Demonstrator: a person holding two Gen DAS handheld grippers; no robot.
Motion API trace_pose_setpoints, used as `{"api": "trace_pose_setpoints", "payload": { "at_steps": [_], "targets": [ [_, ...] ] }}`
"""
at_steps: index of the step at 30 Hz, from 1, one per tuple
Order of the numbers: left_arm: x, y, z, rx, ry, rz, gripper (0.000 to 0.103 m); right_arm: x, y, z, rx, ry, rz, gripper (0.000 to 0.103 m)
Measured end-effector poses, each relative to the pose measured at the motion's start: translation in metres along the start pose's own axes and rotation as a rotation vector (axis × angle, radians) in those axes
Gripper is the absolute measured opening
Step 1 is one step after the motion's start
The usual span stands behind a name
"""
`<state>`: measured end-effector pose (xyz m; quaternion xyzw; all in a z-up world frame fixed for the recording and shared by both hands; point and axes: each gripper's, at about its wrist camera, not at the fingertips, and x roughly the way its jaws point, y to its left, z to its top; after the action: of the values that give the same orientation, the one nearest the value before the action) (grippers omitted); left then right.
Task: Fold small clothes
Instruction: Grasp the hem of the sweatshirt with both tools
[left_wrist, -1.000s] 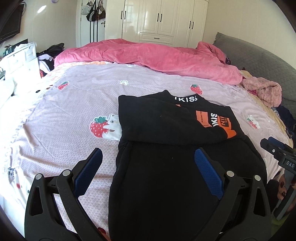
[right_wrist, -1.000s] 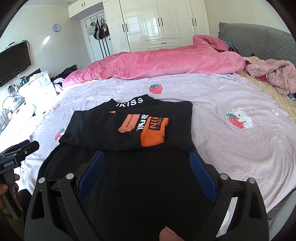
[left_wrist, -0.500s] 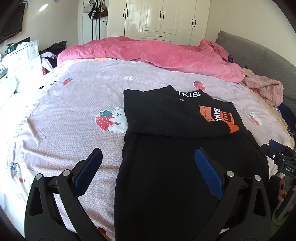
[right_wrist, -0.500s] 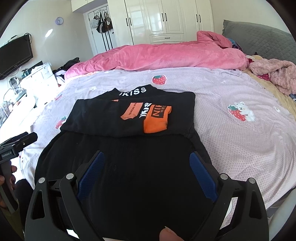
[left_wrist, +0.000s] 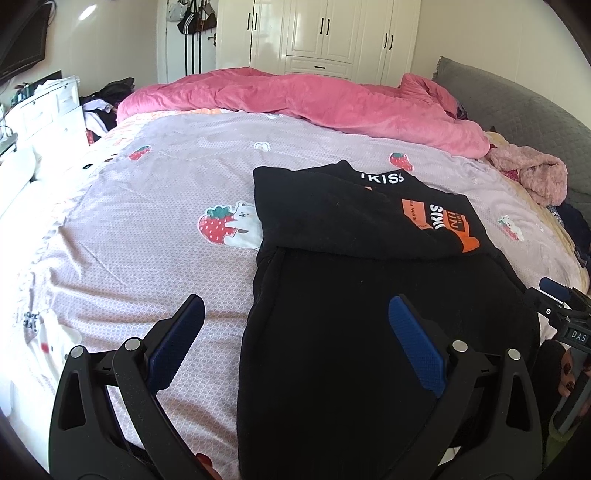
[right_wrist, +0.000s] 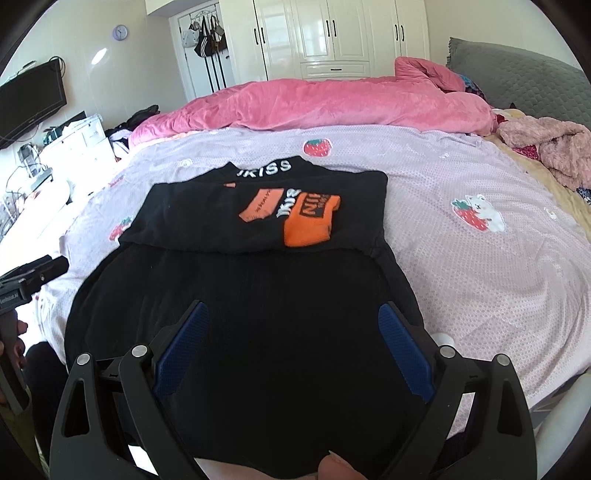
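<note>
A black sweatshirt with orange patches and white lettering (left_wrist: 354, 266) lies flat on the lilac bedsheet printed with strawberries and white bears (left_wrist: 147, 229), which serves as the landmark here. The garment sits on the near half of that sheet, its hem at the near edge, its upper part folded down so the orange and white print faces up across the fold (right_wrist: 295, 218). The collar with white letters points toward the crumpled pink duvet (left_wrist: 314, 99) heaped along the sheet's far side.

The left gripper (left_wrist: 295, 332), black with blue ribbed pads, hovers above the sheet's near edge with its fingers spread wide and nothing between them; one finger is over bare sheet, the other over the sweatshirt's left portion. The right gripper (right_wrist: 293, 339), of the same make, hangs over the garment's lower part, fingers likewise spread apart and holding nothing.

A fuzzy pale-pink garment (right_wrist: 554, 147) lies bunched beyond the sheet's right edge, beside a grey quilted headboard (right_wrist: 524, 74). White wardrobe doors (right_wrist: 332, 33) stand behind the duvet.
</note>
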<state>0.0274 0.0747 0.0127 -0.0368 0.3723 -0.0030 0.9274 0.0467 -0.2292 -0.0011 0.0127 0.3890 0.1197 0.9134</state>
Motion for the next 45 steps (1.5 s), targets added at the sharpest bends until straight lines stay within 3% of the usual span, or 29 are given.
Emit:
{"api": "trace_pose_setpoints", "payload": {
  "at_steps": [14,29,36,41,43,45],
  "targets": [
    [0.001,0.028,-0.036,-0.033,0.083,0.014,0.094,-0.004,-0.024,-0.025,0.029,0.054,-0.030,0.093],
    [0.011,0.039,-0.077,-0.088,0.198,-0.100,0.093,-0.013,-0.059,-0.057,0.077,0.114,-0.085,0.093],
    [0.012,0.037,-0.089,-0.107,0.224,-0.136,0.090,-0.013,-0.066,-0.068,0.097,0.143,-0.066,0.092],
    [0.007,0.038,-0.095,-0.117,0.219,-0.135,0.077,-0.011,-0.065,-0.074,0.100,0.165,-0.038,0.065],
    [0.005,0.040,-0.096,-0.127,0.215,-0.133,0.066,-0.009,-0.064,-0.075,0.095,0.173,-0.031,0.042],
    [0.002,0.043,-0.097,-0.138,0.212,-0.137,0.059,-0.007,-0.063,-0.077,0.085,0.182,-0.042,0.029]
  ]
}}
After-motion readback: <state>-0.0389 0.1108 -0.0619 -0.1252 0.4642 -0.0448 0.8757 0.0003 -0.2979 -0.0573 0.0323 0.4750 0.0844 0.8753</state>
